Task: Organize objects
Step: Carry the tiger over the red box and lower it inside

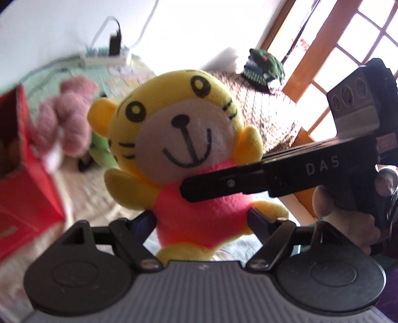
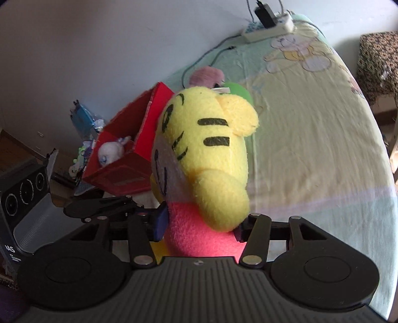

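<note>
left gripper (image 1: 200, 220) | right gripper (image 2: 200, 227) | both clamp tiger plush (image 1: 184, 139) | red box (image 2: 124, 154) beside

A bed (image 2: 311, 149) with a pale cartoon-print sheet fills the right of the frame; on it lie a white power strip (image 2: 270, 28) upper right, a red box (image 2: 124, 171) centre left, and a pink plush (image 2: 206, 74).

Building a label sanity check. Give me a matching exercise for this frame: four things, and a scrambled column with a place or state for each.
Things:
1. yellow tiger plush
2. white bunny toy
3. pink plush
4. black charger

Places or states:
A. plugged into the white power strip
B. inside the red box
C. lying on the bed beside the red box
D. off the bed, pink body between both grippers' jaws

Pairs: 1-D, 2-B, 3-C, 4-A
</note>
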Tool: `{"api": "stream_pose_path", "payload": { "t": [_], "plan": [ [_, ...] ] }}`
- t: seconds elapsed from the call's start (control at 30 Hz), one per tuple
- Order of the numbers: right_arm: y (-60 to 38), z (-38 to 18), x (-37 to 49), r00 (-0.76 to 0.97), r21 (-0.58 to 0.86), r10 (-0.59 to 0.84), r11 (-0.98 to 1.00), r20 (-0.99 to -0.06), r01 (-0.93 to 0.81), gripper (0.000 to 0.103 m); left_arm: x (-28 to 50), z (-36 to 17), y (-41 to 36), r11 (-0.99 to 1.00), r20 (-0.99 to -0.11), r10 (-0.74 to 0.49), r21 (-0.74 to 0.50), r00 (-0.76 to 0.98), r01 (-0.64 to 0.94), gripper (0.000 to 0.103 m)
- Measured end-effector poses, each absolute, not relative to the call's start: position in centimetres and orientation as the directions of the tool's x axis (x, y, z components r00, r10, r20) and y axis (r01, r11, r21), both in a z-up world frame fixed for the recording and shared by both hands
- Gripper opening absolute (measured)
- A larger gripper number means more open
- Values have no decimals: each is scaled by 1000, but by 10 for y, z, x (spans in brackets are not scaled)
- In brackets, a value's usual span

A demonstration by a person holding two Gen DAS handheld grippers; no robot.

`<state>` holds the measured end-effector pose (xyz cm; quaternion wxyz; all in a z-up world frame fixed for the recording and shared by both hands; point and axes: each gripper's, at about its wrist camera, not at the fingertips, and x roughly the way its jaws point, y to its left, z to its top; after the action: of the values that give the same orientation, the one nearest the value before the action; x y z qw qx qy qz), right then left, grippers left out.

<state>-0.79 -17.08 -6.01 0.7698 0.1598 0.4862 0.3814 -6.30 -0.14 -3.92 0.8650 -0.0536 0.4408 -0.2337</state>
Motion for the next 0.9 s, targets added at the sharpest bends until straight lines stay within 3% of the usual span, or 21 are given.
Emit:
{"api": "stream_pose_path", "payload": {
  "t": [0.27, 0.43, 0.6, 0.9],
  "plan": [
    [-90, -3, -15, 354, 564, 797, 599, -489, -569, 53, -70, 23, 94, 929, -630, -367, -218, 684, 298, 80],
    [-32, 15, -2, 403, 547, 800, 598, -444, -586, 53, -54, 34, 149, 947, -606, -320, -221, 729, 232, 82],
    [25, 7, 20, 438, 488, 733, 677, -521, -552, 51, -32, 12, 201, 946, -644, -303, -294, 703, 138, 82],
    [76, -37, 39, 424, 411, 633, 759, -648, -505, 50, -10, -38, 238, 947, -720, -270, -318, 640, 42, 82]
  ]
}}
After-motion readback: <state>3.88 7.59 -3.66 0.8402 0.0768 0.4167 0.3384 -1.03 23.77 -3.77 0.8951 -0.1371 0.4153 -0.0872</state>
